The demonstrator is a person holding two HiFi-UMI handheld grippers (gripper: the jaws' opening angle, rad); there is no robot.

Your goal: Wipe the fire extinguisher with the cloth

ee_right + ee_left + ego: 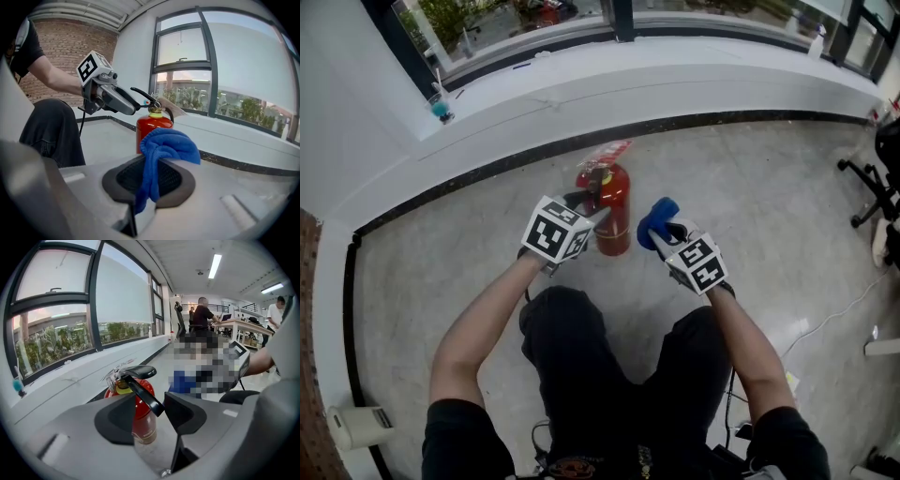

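Grey speckled floor (750,187) beside a low window ledge (675,84) is seen from above, and a red fire extinguisher (614,211) is stood upright on it. The left gripper (150,404) is held with its jaws apart around the black lever (143,392), seemingly without pressing it. A blue cloth (166,140) is clamped in the closed right gripper (150,183), just beside the cylinder. Wiping is judged not yet begun; the whole body is left to be cleaned.

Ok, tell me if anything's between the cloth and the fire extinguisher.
Nothing visible. The blue cloth in the right gripper has only bare floor between it and the fire extinguisher. The open left gripper sits at the handle, opposite.
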